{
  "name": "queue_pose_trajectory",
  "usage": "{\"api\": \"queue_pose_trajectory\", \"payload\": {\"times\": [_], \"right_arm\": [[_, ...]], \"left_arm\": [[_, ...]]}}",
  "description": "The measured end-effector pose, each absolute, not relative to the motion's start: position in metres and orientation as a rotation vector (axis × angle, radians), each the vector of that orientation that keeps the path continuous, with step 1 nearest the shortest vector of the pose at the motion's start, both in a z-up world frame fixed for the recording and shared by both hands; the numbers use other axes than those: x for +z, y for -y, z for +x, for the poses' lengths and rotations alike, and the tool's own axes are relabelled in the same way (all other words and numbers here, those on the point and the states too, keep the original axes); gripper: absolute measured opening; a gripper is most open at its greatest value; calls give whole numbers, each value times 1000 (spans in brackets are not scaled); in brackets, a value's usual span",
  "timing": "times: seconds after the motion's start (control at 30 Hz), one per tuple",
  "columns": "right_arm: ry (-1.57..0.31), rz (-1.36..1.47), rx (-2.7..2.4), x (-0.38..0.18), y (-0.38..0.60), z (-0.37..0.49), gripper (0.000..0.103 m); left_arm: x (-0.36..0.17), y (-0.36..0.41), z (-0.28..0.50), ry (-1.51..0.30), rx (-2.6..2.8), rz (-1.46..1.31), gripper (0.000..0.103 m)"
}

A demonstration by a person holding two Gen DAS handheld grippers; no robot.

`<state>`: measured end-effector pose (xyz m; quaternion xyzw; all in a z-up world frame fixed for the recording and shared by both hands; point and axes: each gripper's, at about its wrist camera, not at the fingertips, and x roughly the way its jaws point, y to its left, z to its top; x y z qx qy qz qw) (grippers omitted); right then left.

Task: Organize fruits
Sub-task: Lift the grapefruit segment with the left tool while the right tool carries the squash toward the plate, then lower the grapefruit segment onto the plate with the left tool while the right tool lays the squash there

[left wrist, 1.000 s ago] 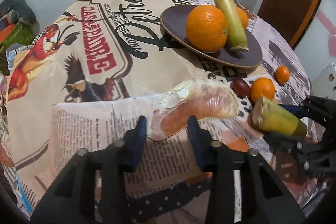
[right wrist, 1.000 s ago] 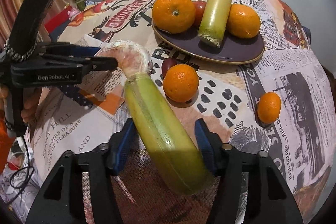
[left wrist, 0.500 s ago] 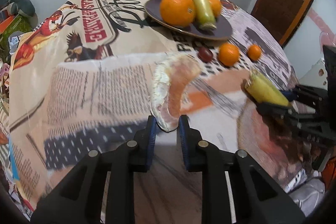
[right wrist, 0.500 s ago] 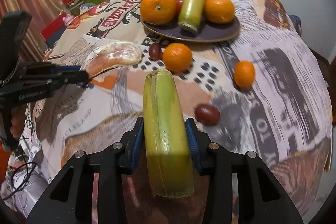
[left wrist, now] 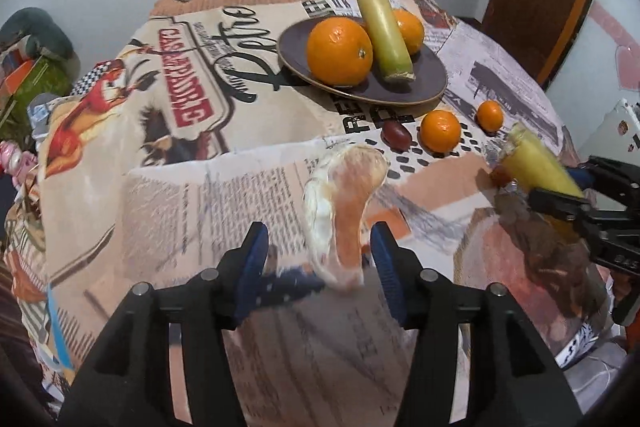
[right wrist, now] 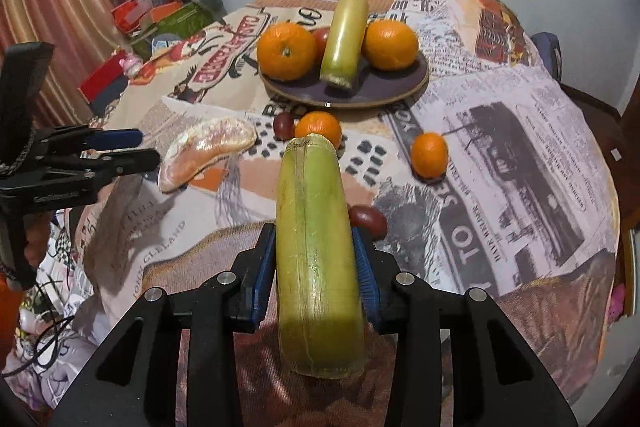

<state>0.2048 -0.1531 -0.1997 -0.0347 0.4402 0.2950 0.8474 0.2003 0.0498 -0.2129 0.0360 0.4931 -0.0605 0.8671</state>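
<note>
Right wrist shows right tool (right wrist: pixel 316 267) pinching a pale-green fibrous stalk (right wrist: pixel 316 227); left tool (left wrist: pixel 320 259) spread.

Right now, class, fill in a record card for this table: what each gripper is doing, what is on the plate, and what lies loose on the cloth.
left gripper: jaws open; wrapped fruit segment between them, not clamped
right gripper: jaws shut on a green stalk
plate: left orange, right orange, second stalk, red fruit behind
loose on tablecloth: near mandarin, far mandarin, dark fruit by the plate, dark fruit by the right gripper
</note>
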Motion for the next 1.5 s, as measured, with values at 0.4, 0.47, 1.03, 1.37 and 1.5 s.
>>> {"api": "queue_pose_trajectory", "payload": {"times": [0.4,0.47,1.03,1.37,1.5], "right_arm": [[-912,-70,564,-196,164,229,35],[-909,-65,556,-195,166,232,35],[-815,-34,549,-163,163,250,35],[-755,-9,548,-145,159,271,35],[-736,-11,551,-141,153,285,35]], "left_arm": [[-247,-38,246,-1066,-156,90,52],[-248,-40,250,-1055,-148,69,47],[-201,-51,231,-945,-98,25,41],[-159,-42,246,-834,-111,18,41],[-151,-38,258,-808,-116,24,41]]}}
